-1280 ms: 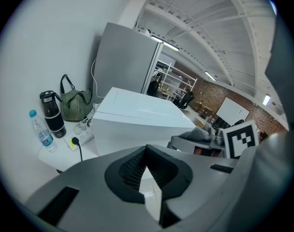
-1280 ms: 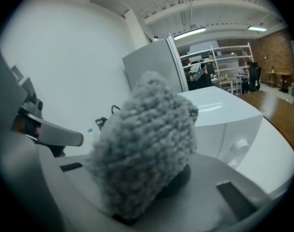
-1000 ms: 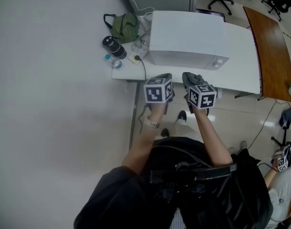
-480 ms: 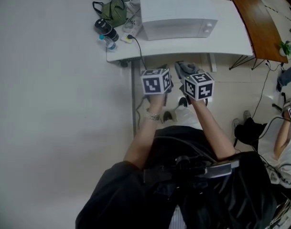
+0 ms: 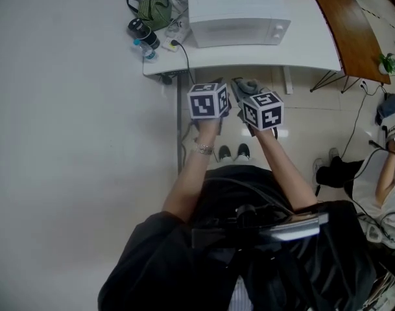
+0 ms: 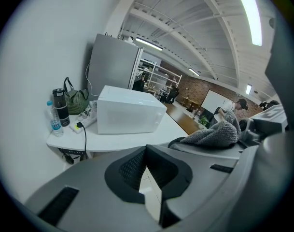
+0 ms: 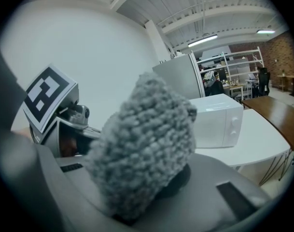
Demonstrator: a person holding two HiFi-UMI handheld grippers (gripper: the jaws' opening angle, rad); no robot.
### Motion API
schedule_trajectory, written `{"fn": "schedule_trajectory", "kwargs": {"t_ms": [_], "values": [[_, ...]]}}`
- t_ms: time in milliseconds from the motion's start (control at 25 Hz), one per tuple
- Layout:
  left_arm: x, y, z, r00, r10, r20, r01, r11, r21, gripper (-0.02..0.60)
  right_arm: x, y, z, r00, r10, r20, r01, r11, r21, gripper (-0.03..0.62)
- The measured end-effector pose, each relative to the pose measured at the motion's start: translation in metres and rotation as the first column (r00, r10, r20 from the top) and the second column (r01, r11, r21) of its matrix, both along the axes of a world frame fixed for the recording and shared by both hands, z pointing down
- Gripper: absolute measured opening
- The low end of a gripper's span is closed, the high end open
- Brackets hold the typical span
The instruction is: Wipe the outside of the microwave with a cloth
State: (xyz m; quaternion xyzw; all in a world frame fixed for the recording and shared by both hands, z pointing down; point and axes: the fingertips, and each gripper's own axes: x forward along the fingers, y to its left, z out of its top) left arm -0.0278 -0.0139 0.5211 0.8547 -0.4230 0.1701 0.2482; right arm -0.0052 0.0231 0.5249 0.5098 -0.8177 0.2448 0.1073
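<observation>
Holding both grippers side by side over the floor, the person stands short of the white table (image 5: pixel 301 49). The microwave (image 5: pixel 233 11) sits on that table well apart from either tool, its two-knob front facing the person and its rear edge running into the top of the head view.

The right gripper (image 7: pixel 151 187) is clamped on a bunched grey cloth (image 7: pixel 147 139). The cloth fills the middle of the right gripper view, so the jaw tips are buried under it and the microwave's left end is covered. From the head view only a tuft of cloth pokes out beyond the marker cube.

The left gripper (image 6: pixel 147 151) has its dark pads meeting at the tips with nothing held between them (just a pale wedge of floor shows below the contact). In the head view its marker cube hides the jaws.

At the table's left end stand a dark flask (image 5: pixel 143 34), a small water bottle (image 5: pixel 147 49) and a green bag (image 5: pixel 152 8), the bag partly cut off. A second person at the right edge is mostly out of frame.
</observation>
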Motion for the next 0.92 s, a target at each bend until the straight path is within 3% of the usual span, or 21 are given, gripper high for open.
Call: {"fn": "schedule_trajectory", "kwargs": {"t_ms": [240, 920], "values": [[0.025, 0.013, 0.005, 0.998, 0.054, 0.015, -0.054, 0.999, -0.010, 0.003, 0.015, 0.001, -0.008, 0.999, 0.007, 0.033, -0.008, 1.000, 0.015, 0.018], [0.036, -0.007, -0.017, 0.998, 0.062, -0.004, -0.062, 0.997, 0.043, 0.003, 0.023, -0.008, -0.027, 0.999, -0.006, 0.041, 0.003, 0.998, 0.056, 0.018]]}}
